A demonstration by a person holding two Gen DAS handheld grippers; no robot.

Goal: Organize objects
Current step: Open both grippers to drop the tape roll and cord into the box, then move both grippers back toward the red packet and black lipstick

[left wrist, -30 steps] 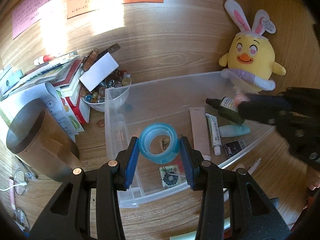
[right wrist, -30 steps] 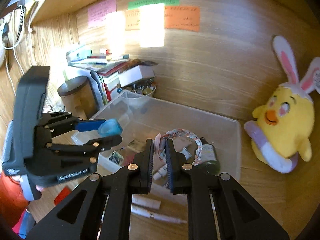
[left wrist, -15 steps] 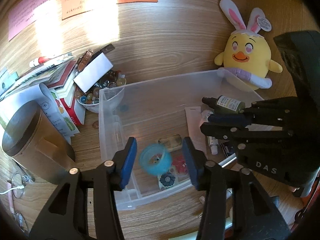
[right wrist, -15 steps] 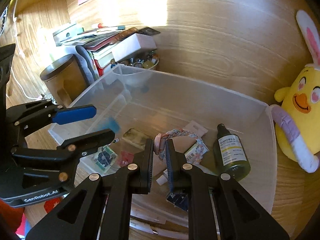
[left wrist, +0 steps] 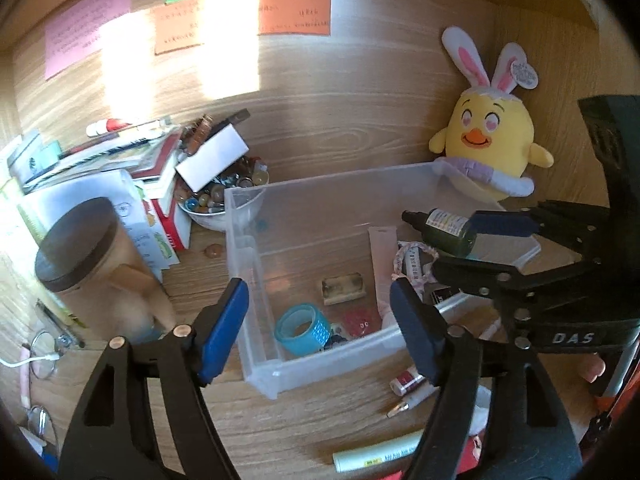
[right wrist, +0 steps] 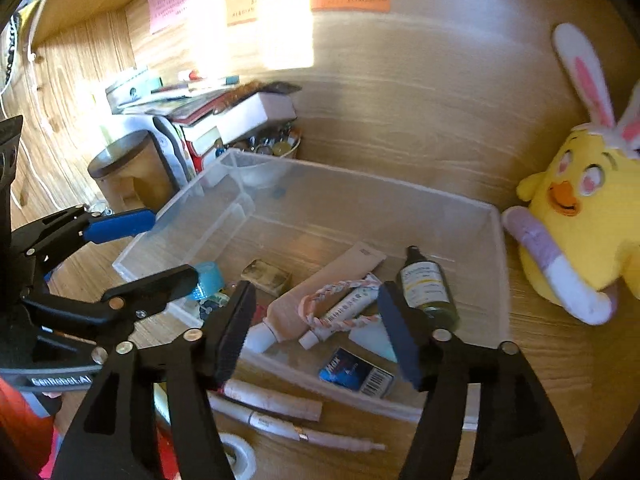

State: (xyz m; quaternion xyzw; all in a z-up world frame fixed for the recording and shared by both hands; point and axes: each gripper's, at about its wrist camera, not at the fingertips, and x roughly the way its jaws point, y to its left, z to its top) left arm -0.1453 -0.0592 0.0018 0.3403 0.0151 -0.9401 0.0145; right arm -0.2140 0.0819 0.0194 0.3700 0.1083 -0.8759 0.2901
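A clear plastic bin (left wrist: 256,340) (right wrist: 496,264) sits on the wooden desk. A blue tape roll (left wrist: 302,328) (right wrist: 208,278) lies in its near left corner. A pink braided cord loop (right wrist: 340,304) (left wrist: 414,258) lies on the tubes inside the bin, beside a dark bottle (right wrist: 426,284) (left wrist: 444,226). My left gripper (left wrist: 320,324) (right wrist: 160,248) is open and empty above the bin's front left. My right gripper (right wrist: 318,330) (left wrist: 460,246) is open and empty above the cord.
A yellow bunny plush (left wrist: 488,140) (right wrist: 576,224) leans at the back right. A brown canister (left wrist: 88,256), stacked books (left wrist: 132,156) and a bowl of beads (left wrist: 224,196) stand left. Tubes and pens (right wrist: 288,416) lie on the desk before the bin.
The left gripper opened and dropped the blue tape roll into the bin, then drew back. The right gripper opened and let the braided cord fall onto the tubes.
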